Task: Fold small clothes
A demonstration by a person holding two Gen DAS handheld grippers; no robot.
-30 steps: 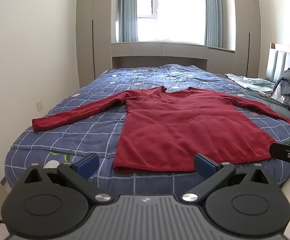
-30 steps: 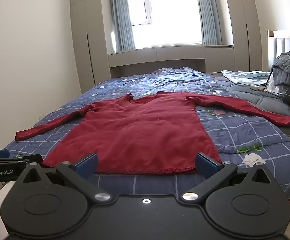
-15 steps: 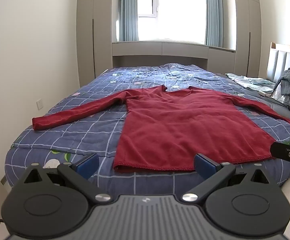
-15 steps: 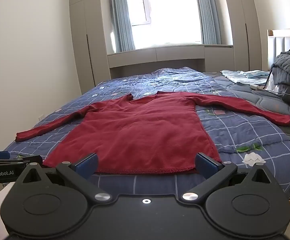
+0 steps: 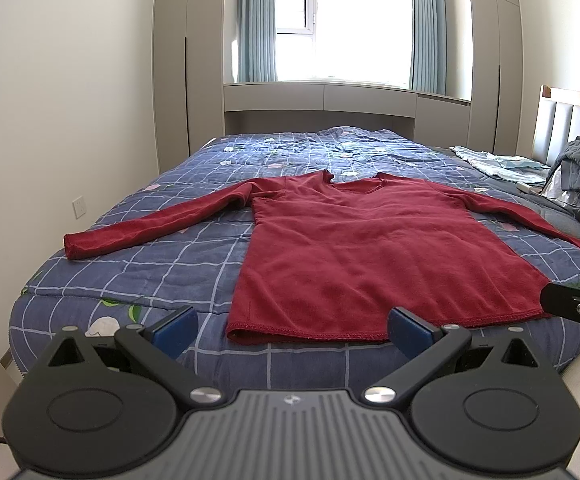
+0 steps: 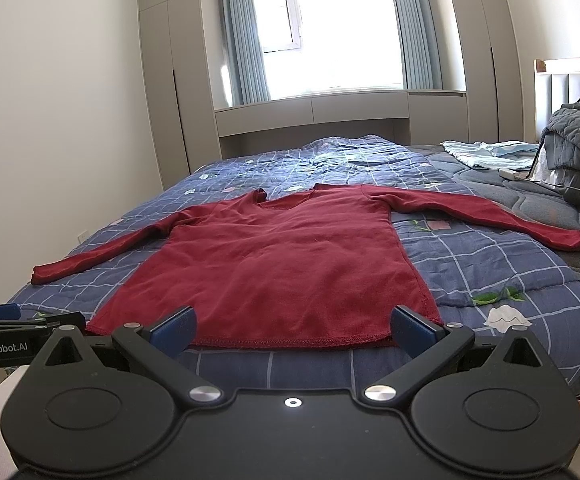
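Garment: a red long-sleeved top (image 5: 370, 256) lies flat on the blue checked quilt (image 5: 161, 272), filling the middle of both wrist views; neckline toward the window, hem along the near edge of the bed.
Sleeves: both are stretched outward, one cuff (image 5: 74, 246) at centre left of the left view, the other cuff (image 6: 570, 240) at centre right of the right view.
Left gripper (image 5: 292, 326): fingers spread wide, holding nothing, short of the hem at the lower centre of its frame.
Right gripper (image 6: 292, 326): likewise spread and empty, just before the hem (image 6: 290, 342).
Handling: it looks like a soft, light knit that will drape, sag and stretch when lifted, and may drag on the quilt.
Where to grip: I would pinch a cuff or shoulder seam for the sleeve folds, and the stitched hem corners for the body fold.
Progress: nothing appears folded yet.
Clutter: grey bedding (image 6: 574, 136) sits at the right edge, well apart from the top.
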